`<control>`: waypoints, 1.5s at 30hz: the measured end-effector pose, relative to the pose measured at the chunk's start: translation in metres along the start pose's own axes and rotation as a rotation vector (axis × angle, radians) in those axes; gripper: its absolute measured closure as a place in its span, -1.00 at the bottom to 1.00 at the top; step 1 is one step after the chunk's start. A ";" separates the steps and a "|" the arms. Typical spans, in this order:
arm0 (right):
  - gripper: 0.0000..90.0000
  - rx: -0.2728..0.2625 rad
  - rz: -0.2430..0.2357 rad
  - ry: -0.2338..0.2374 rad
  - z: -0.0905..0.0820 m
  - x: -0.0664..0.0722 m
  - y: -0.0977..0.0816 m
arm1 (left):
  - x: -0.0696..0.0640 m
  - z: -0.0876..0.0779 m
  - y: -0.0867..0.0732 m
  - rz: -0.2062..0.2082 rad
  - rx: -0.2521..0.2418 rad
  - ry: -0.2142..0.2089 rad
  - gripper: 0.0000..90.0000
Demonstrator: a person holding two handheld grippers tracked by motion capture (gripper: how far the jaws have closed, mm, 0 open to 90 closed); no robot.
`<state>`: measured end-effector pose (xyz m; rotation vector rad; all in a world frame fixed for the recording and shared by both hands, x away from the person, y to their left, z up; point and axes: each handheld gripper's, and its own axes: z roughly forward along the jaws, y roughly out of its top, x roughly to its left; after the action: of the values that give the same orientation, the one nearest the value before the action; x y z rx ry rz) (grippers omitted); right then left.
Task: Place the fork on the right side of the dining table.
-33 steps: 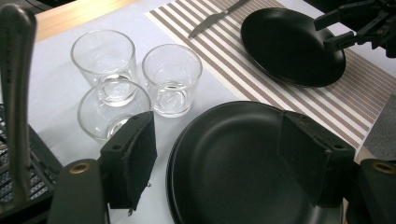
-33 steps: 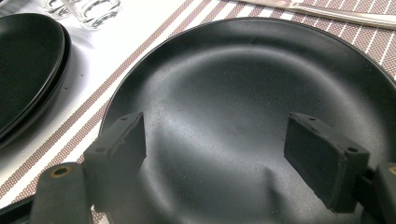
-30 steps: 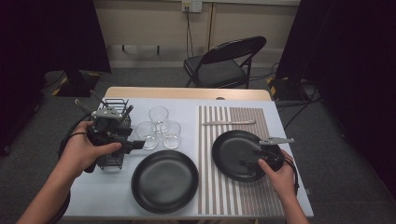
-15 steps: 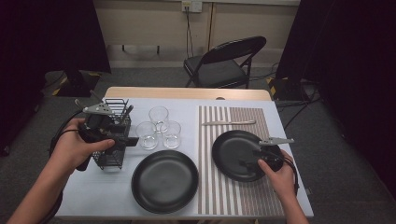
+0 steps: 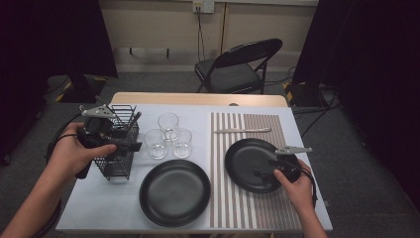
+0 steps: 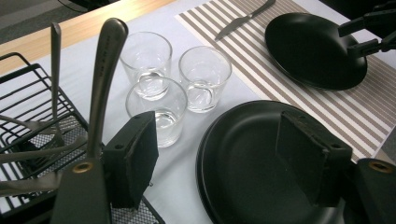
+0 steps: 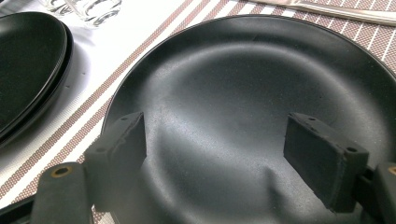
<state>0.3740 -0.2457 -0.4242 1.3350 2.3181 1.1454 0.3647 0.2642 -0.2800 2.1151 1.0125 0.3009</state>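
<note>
I see a risk: my left gripper has its fingers released beside the cutlery basket near the worktop's left edge, and could tip it. The spoon handle stands just outside the left finger. My right gripper hovers over the plate, fingers released.

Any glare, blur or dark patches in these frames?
High view: dim, corners black, tabletop evenly lit. Left gripper view: sharp, small highlights on the glasses; near claw pads slightly soft. Right gripper view: broad soft sheen across the black plate, pads slightly blurred.
</note>
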 end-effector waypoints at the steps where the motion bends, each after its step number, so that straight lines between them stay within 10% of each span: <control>1: -0.54 0.000 0.000 0.000 0.000 0.000 0.000 | 0.000 0.000 0.000 0.000 0.000 0.000 -0.35; 45: -0.54 -0.018 0.016 0.010 -0.004 -0.003 0.000 | 0.046 0.010 0.006 -0.064 -0.001 0.126 -0.09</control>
<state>0.3732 -0.2502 -0.4221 1.3474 2.3031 1.1775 0.4028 0.2906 -0.2876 2.0798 1.1496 0.4067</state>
